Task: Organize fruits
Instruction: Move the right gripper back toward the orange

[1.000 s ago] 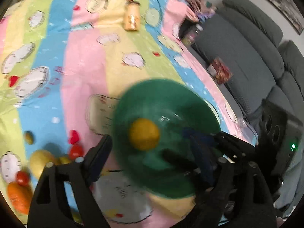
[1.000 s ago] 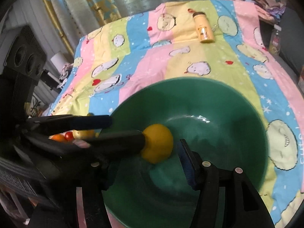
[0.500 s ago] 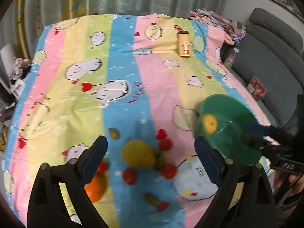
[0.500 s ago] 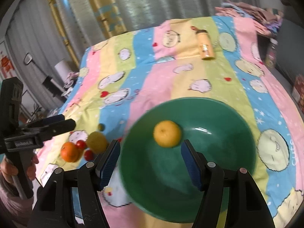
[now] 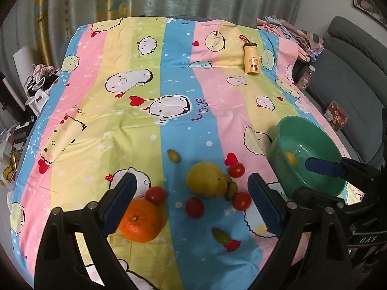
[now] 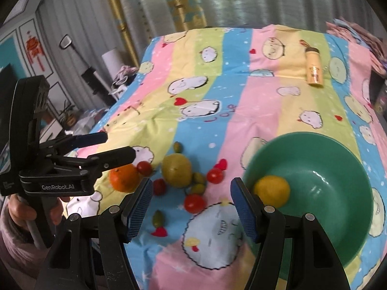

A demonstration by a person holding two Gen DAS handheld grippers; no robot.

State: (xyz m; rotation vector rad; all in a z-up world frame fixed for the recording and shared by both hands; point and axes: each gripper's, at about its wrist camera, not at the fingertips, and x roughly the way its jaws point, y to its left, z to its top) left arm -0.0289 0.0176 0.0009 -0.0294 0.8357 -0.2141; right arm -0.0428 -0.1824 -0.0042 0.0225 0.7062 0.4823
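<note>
A green bowl (image 5: 321,183) (image 6: 338,217) sits on the striped cloth and holds one yellow-orange fruit (image 6: 272,191) (image 5: 290,158). Left of it lie an orange (image 5: 140,220) (image 6: 123,177), a large yellow pear-like fruit (image 5: 206,180) (image 6: 176,170), several small red tomatoes such as one (image 5: 194,207) (image 6: 194,203), and small green olives-like fruits (image 5: 220,235). My left gripper (image 5: 192,203) (image 6: 116,148) is open and empty above the loose fruit. My right gripper (image 6: 191,209) is open and empty beside the bowl.
A small yellow bottle (image 5: 251,58) (image 6: 314,72) lies at the far side of the cloth. A grey sofa (image 5: 350,79) stands to the right with a small box (image 5: 336,118) on it. Curtains hang behind the table.
My left gripper has pulled out of the bowl and swung left over the loose fruit. The yellow-orange fruit stays in the bowl. My right gripper has drawn back.
</note>
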